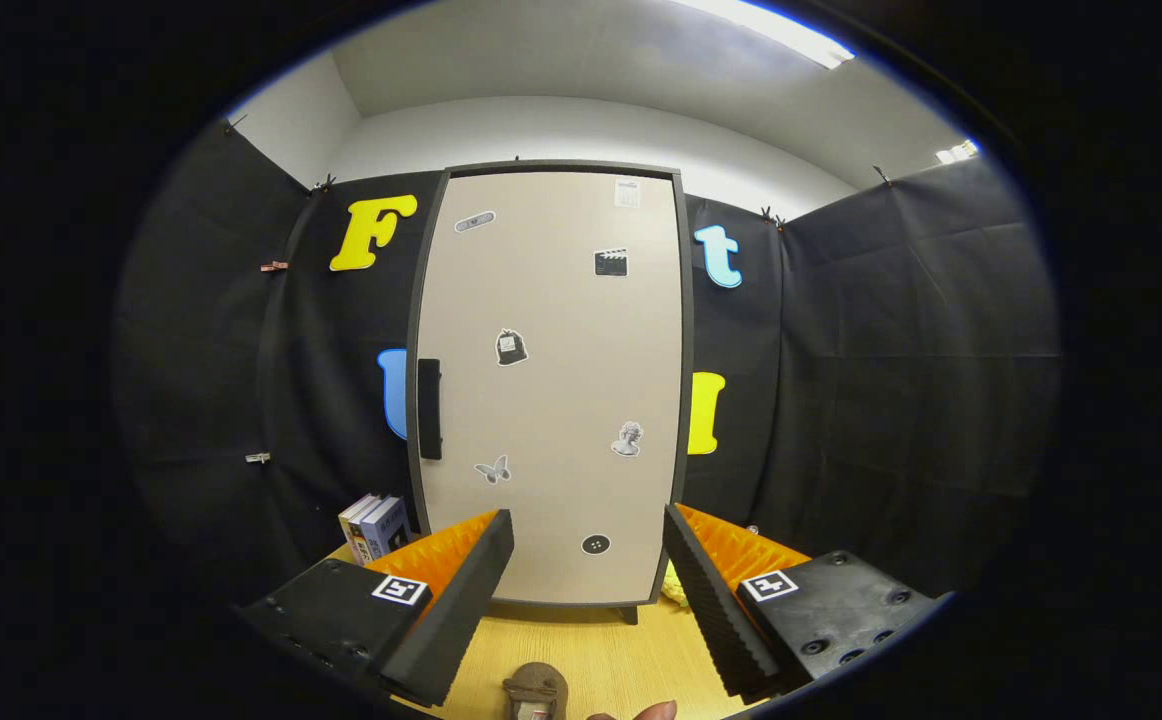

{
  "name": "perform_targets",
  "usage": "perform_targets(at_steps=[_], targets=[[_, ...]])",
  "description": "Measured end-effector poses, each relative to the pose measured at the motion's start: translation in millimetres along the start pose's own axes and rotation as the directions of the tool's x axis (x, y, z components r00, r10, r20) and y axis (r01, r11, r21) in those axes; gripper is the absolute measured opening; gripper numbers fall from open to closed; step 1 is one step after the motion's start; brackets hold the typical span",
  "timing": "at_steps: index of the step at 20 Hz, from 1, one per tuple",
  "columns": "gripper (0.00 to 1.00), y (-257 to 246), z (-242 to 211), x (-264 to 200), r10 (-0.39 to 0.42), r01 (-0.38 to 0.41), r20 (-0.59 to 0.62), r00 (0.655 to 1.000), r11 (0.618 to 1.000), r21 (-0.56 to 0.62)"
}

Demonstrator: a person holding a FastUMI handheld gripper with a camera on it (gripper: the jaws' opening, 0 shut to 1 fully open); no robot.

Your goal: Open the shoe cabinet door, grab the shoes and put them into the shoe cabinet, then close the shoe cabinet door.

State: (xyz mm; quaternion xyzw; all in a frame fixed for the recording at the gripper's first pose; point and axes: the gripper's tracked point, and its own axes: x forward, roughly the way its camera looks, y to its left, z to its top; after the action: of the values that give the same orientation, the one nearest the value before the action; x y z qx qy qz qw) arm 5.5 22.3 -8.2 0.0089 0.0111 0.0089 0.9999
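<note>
trouble looked likeliest at the handle: it was a slim dark bar on the left edge of the door, and a claw coming in off-line could slip past it or shove the cabinet back on the tabletop instead of swinging the door. the door stood shut, straight ahead beyond the fingers. the claw hung wide open, holding nothing and touching nothing, well short of the handle. what looked like a brown shoe lay on the tabletop just below and between the fingers, with a fingertip beside it. books stood left of the cabinet's foot.
</note>
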Motion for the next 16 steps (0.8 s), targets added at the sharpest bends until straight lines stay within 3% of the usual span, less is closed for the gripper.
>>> perform_targets(at_steps=[9,16], targets=[[0.98,27.0,2.7,10.6,0.03,-0.03,0.002,1.0,1.0,0.002],[0.98,82.8,13.2,60.5,0.087,-0.087,0.017,0.996,0.996,0.021]])
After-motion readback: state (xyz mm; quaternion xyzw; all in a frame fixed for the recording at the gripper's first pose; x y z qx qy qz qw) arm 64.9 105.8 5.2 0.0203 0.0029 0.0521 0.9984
